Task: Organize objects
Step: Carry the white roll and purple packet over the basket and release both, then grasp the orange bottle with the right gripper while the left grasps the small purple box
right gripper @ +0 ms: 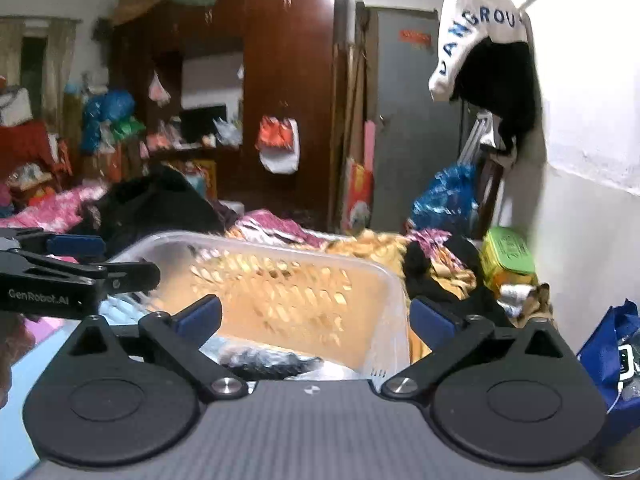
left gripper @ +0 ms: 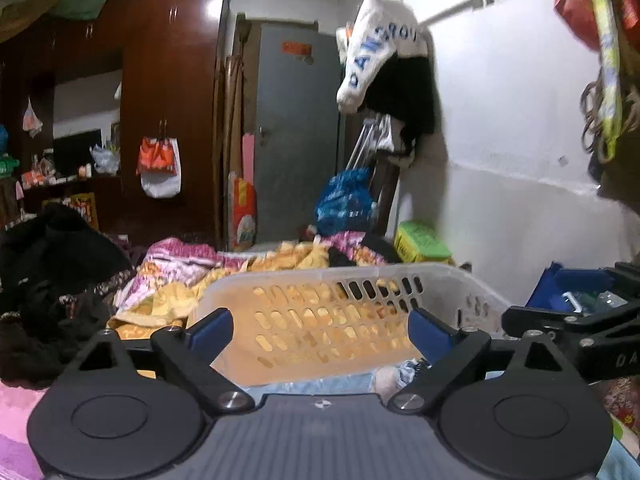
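Laundry basket (left gripper: 360, 312), white plastic with slotted walls, sits on the bed straight ahead of both grippers, its far wall showing orange-yellow through the holes. From the left wrist view the left gripper (left gripper: 320, 330) has its jaws spread wide, the blue fingertips (left gripper: 212, 330) standing apart with nothing pinched between them; the basket's near rim lies low between and just beyond them. Pale blue cloth (left gripper: 340, 382) and some darker items lie inside the basket, just ahead of the gripper's body. To the right of the left gripper the right gripper (left gripper: 568, 320) shows as a black linkage, near the basket's right end.

In the right wrist view the right gripper (right gripper: 316, 316) is likewise wide apart and holds nothing; the basket (right gripper: 396, 320) fills the gap ahead of it, with its right corner close to the right fingertip (right gripper: 430, 318). The left gripper (right gripper: 72, 276) reaches in from the left, beside the basket's left rim.

Beyond the basket, a yellow and pink patterned blanket (left gripper: 180, 280) is crumpled on the bed, with a black heap of clothing (left gripper: 52, 280) off to the left. A green box (left gripper: 420, 242) sits farther ahead on the right by the white wall (left gripper: 520, 160). A blue bag (right gripper: 612, 348) lies to the right of the right gripper.
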A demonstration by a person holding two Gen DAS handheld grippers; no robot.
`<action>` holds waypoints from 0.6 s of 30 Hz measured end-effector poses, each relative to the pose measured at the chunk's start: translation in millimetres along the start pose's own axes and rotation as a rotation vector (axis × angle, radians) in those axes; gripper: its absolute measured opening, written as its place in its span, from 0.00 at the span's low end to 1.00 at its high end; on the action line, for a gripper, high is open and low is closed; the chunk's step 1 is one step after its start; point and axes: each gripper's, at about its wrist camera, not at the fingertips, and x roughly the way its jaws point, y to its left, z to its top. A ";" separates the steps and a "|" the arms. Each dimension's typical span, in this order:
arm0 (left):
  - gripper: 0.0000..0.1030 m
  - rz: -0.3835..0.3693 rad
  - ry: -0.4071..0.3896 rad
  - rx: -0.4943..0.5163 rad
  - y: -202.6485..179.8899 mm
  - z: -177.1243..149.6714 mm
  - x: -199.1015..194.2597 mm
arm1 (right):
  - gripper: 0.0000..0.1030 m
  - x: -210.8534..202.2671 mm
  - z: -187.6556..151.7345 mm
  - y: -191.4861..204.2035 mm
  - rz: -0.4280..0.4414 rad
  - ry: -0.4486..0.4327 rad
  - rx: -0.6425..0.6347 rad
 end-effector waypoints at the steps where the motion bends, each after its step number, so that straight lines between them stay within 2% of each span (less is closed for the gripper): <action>1: 0.93 -0.005 -0.020 0.003 0.3 -4.9 -12.8 | 1.00 -10.9 -5.0 -2.8 0.013 -0.016 0.015; 4: 0.93 -0.013 -0.053 0.017 2.7 -26.9 -49.1 | 1.00 -48.9 -33.8 -14.7 0.087 -0.070 0.057; 7: 0.93 -0.052 -0.029 0.015 8.4 -63.3 -77.2 | 1.00 -81.7 -79.2 -28.5 0.154 -0.090 0.113; 11: 0.93 -0.036 -0.007 0.017 9.7 -116.0 -99.7 | 1.00 -105.4 -144.7 -28.1 0.245 -0.036 0.189; 13: 0.93 -0.043 -0.016 0.016 7.4 -131.0 -103.5 | 1.00 -107.7 -159.4 -19.2 0.285 -0.027 0.177; 16: 0.93 -0.060 0.013 0.062 -2.9 -128.0 -93.0 | 1.00 -95.9 -159.4 2.4 0.277 0.006 0.068; 18: 0.93 -0.059 0.021 0.070 -7.4 -128.3 -87.5 | 1.00 -89.2 -158.3 8.7 0.285 0.010 0.037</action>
